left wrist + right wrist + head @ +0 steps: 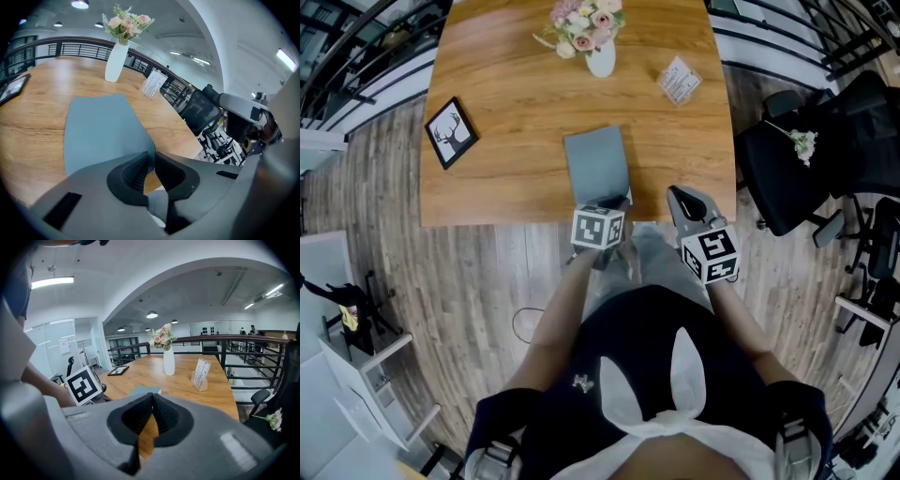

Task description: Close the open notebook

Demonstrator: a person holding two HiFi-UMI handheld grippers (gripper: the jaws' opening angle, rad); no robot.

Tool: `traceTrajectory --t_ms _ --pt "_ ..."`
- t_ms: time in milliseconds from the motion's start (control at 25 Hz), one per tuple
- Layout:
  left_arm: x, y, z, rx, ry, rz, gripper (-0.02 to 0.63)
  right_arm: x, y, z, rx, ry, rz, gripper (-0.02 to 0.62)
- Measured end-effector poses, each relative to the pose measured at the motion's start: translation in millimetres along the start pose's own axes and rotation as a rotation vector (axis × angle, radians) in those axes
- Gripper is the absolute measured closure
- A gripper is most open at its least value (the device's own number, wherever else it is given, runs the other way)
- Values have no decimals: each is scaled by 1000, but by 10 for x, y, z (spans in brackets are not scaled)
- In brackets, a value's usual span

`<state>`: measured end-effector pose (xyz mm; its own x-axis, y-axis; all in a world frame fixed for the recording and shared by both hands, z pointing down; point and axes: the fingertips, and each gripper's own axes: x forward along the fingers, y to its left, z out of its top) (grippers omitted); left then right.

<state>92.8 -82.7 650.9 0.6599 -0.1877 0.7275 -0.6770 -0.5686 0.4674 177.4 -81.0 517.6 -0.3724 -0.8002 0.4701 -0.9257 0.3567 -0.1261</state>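
While the grey-blue notebook [598, 164] lies on the wooden tabletop [506, 94] in the middle of the head view, close to the tabletop's near edge, we hold the left tongs [616, 200] at its near right corner. In the left gripper view these tongs are drawn in to a narrow slit, and the corner of the notebook's cover runs down into that slit, pinched between the ribbed pads. Only the plain cover shows, with no open pages in sight; we cannot tell whether it already rests quite flat.

We keep the right tongs [675, 192] just right of the notebook, apart from it, over the tabletop's near edge. In the right gripper view their tips meet with nothing between them, and only bare wood shows below.

At the top of the head view a white vase of flowers [600, 54] stands upright, with a small clear card stand [679, 80] to its right. A framed deer picture [450, 132] lies near the tabletop's left edge. A black office chair [806, 159] stands on the floor at the right.
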Motion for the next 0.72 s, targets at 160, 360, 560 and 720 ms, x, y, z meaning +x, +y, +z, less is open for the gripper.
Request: traceTrajectory --t_ms 160,360,560,720 --pt "19 9 16 6 10 35 549 -22 -10 -13 2 2 -3 597" --pt "125 45 -44 14 42 72 545 -31 -20 -70 6 5 -10 597" --pt "191 37 -55 50 61 120 538 -45 -46 -69 11 7 -14 597" --pt "190 47 -111 114 88 143 500 -53 -56 -72 13 3 -17 597"
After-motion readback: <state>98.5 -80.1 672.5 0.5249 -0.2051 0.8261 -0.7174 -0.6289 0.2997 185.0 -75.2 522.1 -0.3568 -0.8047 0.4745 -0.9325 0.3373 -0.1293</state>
